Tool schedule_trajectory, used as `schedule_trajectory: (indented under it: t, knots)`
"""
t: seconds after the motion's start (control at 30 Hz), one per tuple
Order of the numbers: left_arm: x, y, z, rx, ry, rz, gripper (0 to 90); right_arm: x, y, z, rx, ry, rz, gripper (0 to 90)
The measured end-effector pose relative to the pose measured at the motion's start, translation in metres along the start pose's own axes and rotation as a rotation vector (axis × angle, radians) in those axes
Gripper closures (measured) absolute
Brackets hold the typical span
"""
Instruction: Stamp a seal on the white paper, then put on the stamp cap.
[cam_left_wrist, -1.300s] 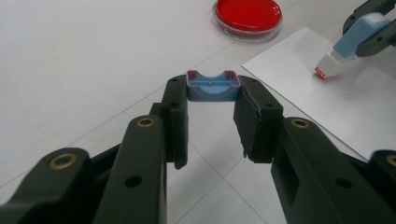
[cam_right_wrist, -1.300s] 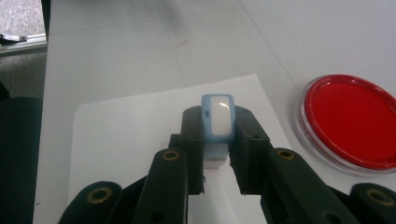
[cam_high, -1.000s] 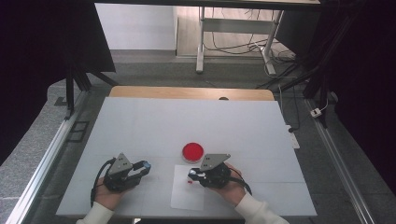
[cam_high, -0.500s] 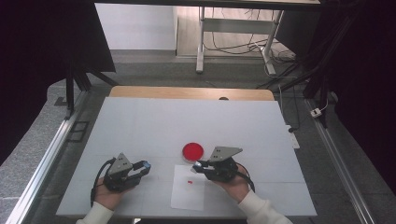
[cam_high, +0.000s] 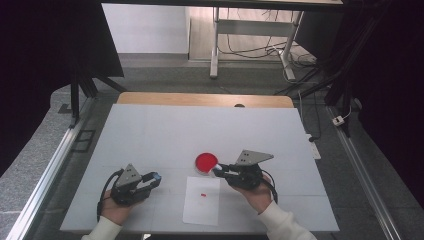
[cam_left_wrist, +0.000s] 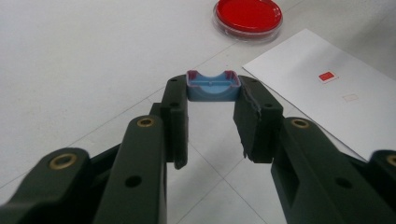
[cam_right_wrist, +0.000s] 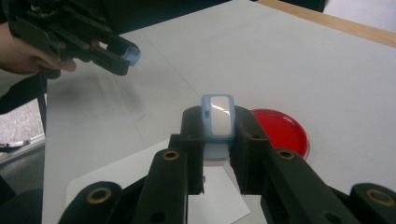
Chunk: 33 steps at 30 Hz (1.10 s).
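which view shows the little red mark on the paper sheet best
The left gripper view: the red mark reads as a small square on the paper sheet, with a paler square beside it. The high view gives a tiny red speck. The right gripper view shows a corner of the sheet, no mark.

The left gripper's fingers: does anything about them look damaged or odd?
Yes. In the left gripper view, the inner pad of one of the fingers has a ragged, chipped edge, while the other's looks smooth. The left gripper holds the small blue cap squarely.
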<state>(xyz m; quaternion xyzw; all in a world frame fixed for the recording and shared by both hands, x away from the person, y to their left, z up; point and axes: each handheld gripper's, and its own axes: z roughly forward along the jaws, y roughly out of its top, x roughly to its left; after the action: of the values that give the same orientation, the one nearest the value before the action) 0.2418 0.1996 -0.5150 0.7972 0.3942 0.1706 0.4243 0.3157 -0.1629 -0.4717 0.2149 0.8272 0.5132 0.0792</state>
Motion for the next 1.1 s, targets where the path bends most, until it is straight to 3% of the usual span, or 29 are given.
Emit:
schedule_trajectory:
  t: [0.27, 1.1]
  knots:
    - [0.0001, -0.0001, 0.0004, 0.002, 0.002, 0.001, 65.2, -0.0056, 0.0025, -0.007, -0.035, -0.009, 0.021, 75.1]
    - [-0.0048, 0.0034, 0.0043, -0.001, -0.007, 0.014, 65.2, -0.0029, 0.0038, -0.0064, -0.036, 0.003, 0.01, 75.1]
